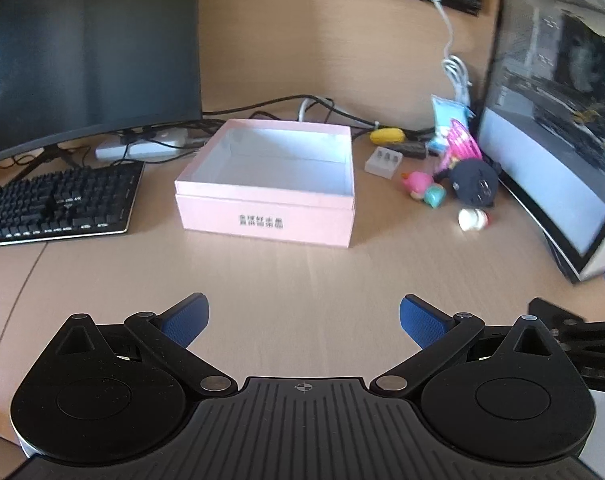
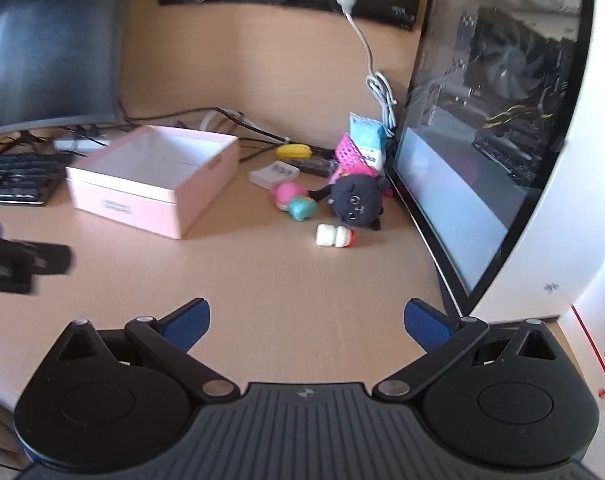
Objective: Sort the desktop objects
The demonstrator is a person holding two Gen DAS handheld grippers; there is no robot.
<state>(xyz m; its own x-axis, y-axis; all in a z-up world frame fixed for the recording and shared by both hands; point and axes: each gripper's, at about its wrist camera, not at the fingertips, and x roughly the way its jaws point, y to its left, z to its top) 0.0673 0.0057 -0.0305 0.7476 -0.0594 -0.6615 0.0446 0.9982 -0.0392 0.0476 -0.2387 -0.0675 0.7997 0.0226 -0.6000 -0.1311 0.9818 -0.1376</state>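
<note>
The big light wooden desk (image 1: pixel 302 276) is holding an open pink cardboard box (image 1: pixel 268 222) with nothing inside yet, so the sorting is likely just starting. Small toys are lying right of the box: a round black plush toy (image 2: pixel 354 202), a pink and teal toy (image 2: pixel 292 200) and a little white and red figure (image 2: pixel 335 236). The left gripper (image 1: pixel 304 322) and right gripper (image 2: pixel 307 326) are both spread wide, holding nothing. Next, one probably needs to reach a toy. Only the right view is showing the toys clearly.

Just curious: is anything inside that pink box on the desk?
The pink box looks empty: bare white floor and walls show. Its near wall hides the front strip of the floor.
</note>
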